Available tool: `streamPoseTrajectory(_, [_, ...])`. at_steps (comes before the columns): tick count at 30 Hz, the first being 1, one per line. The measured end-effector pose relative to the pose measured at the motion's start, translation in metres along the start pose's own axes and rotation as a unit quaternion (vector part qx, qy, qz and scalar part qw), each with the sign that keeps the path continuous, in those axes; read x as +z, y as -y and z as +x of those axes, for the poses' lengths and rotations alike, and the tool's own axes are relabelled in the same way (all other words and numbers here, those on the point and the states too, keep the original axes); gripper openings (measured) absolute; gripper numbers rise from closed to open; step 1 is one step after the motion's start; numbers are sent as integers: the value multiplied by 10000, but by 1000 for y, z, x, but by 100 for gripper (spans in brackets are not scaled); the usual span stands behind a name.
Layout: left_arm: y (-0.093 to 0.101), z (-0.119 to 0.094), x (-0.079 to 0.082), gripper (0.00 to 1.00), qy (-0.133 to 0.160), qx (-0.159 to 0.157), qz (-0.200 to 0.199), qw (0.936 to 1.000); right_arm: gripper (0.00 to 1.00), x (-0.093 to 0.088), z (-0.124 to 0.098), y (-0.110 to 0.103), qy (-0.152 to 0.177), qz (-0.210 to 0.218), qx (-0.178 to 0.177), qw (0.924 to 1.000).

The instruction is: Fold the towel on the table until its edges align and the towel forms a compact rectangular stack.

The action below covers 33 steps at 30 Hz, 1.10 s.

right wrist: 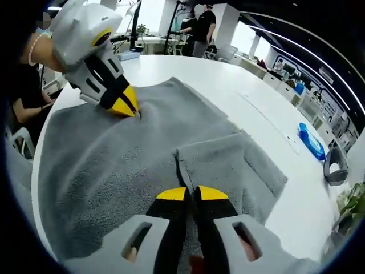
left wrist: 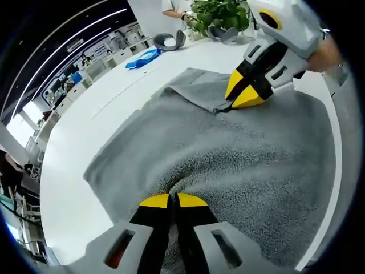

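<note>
Your left gripper (left wrist: 173,200) and right gripper (right wrist: 192,194) each pinch the grey towel (left wrist: 228,154) spread on the white desk (left wrist: 85,131); a blue packet (left wrist: 142,58) and potted plant (left wrist: 219,14) sit beyond it.

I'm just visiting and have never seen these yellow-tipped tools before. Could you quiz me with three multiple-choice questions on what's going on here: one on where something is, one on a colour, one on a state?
1. Where does the blue packet lie?
A. on the towel
B. on the bare white table, away from the towel
C. between a tool's jaws

2. What colour is the towel?
A. grey
B. green
C. red

3. How do the left tool and right tool stand?
A. both wide open above the towel
B. one open, one shut
C. both shut, pinching towel cloth

Answers:
1 B, it sits on the white table beyond the towel's far edge.
2 A, the terry cloth is grey throughout.
3 C, each tool's yellow tips meet with grey cloth bunched at them.
</note>
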<state>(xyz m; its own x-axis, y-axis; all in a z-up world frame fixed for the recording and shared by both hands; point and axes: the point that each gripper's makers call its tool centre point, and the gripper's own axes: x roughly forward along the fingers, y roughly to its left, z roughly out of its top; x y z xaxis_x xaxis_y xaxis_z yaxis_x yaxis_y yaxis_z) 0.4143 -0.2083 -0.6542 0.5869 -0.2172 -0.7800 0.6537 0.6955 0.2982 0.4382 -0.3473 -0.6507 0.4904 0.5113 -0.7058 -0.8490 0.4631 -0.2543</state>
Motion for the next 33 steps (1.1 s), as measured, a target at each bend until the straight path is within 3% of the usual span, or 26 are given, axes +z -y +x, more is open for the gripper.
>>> streamPoseTrajectory(7, [0, -1, 0, 3, -8, 52, -22, 10000, 0, 2, -7, 20, 69, 85, -187, 9998])
streamPoseTrajectory(15, [0, -1, 0, 3, 46, 59, -136, 9999, 0, 0, -16, 67, 91, 365, -744, 9965])
streamPoseTrajectory(20, [-1, -1, 0, 3, 83, 32, -166, 9998, 0, -13, -19, 99, -142, 398, -1159, 9924])
streamPoseTrajectory(33, [0, -1, 0, 3, 46, 46, -148, 9999, 3, -32, -28, 120, -296, 892, -1403, 9856])
